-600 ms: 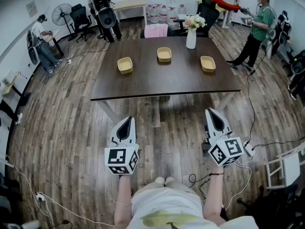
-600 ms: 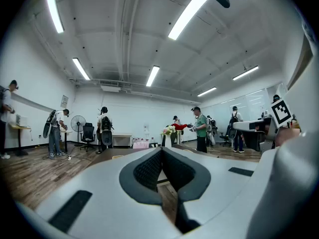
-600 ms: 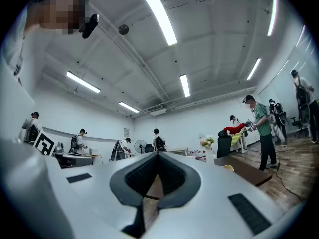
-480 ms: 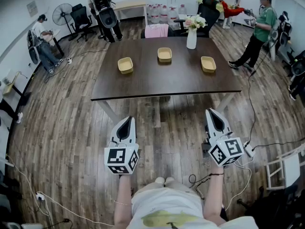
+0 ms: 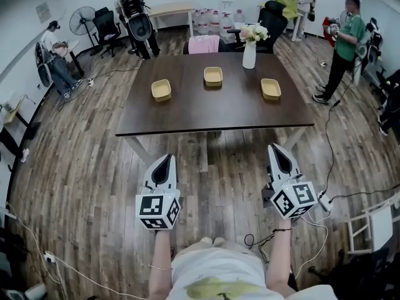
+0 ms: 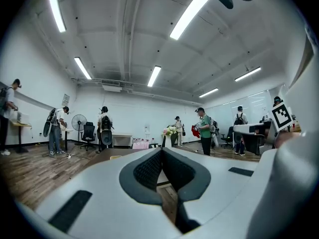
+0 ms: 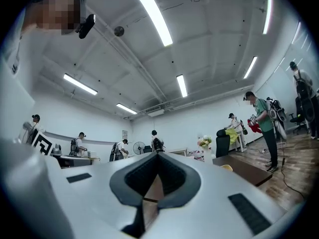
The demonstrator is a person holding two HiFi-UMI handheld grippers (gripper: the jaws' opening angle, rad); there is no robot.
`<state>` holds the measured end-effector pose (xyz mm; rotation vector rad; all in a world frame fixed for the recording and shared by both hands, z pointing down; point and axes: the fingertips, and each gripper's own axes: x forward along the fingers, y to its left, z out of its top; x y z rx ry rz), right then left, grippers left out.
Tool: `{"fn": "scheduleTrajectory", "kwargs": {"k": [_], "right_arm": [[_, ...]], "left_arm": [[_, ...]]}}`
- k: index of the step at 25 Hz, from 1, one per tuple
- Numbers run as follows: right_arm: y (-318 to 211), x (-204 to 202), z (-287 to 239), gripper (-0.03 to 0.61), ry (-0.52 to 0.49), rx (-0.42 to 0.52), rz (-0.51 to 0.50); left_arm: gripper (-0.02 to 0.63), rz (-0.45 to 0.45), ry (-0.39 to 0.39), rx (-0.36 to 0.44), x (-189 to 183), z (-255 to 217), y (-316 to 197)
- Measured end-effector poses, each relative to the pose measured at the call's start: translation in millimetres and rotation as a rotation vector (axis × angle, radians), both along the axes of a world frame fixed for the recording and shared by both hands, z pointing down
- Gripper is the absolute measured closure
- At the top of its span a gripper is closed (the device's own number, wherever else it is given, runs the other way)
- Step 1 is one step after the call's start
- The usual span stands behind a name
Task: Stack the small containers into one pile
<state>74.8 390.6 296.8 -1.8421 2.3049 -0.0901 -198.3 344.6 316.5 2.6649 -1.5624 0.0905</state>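
Three small yellow containers stand apart in a row on the dark table (image 5: 187,114): the left container (image 5: 161,90), the middle container (image 5: 213,75) and the right container (image 5: 270,88). Both grippers hang low over the wood floor, short of the table's near edge. My left gripper (image 5: 167,158) is shut with nothing between its jaws, and so is my right gripper (image 5: 275,147). The left gripper view shows the closed left gripper (image 6: 162,150) with one container (image 6: 115,157) small beyond it. In the right gripper view the closed right gripper (image 7: 157,154) points past a container (image 7: 227,168).
A white vase of flowers (image 5: 249,54) stands at the table's far edge, between the middle and right containers. Office chairs (image 5: 270,21), a fan (image 5: 82,19) and several people stand around the room. Cables (image 5: 350,192) trail on the floor at my right.
The view has shifted a little, so the table sits slightly lower and to the left. The person in green at the right has stepped farther away. Both grippers stay low and shut.
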Motion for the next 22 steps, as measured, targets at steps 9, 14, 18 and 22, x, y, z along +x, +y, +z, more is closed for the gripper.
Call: {"fn": "scheduleTrajectory", "kwargs": {"k": [9,14,18,22], "right_arm": [[-19,14,12,0.557,-0.039,-0.016,-0.006],[-43,13,24,0.557,-0.037,-0.039,-0.029],[-73,17,27,0.557,-0.057,-0.039,-0.051],[-105,25,28,0.557,-0.062,-0.028,-0.055]], "left_arm": [[0.589,-0.017,-0.005,-0.033,12,13,-7],[0.589,-0.015,-0.001,-0.047,20,22,-29],[0.589,-0.004,0.007,-0.061,29,30,-61],[0.589,0.013,0.007,-0.073,37,34,-102]]}}
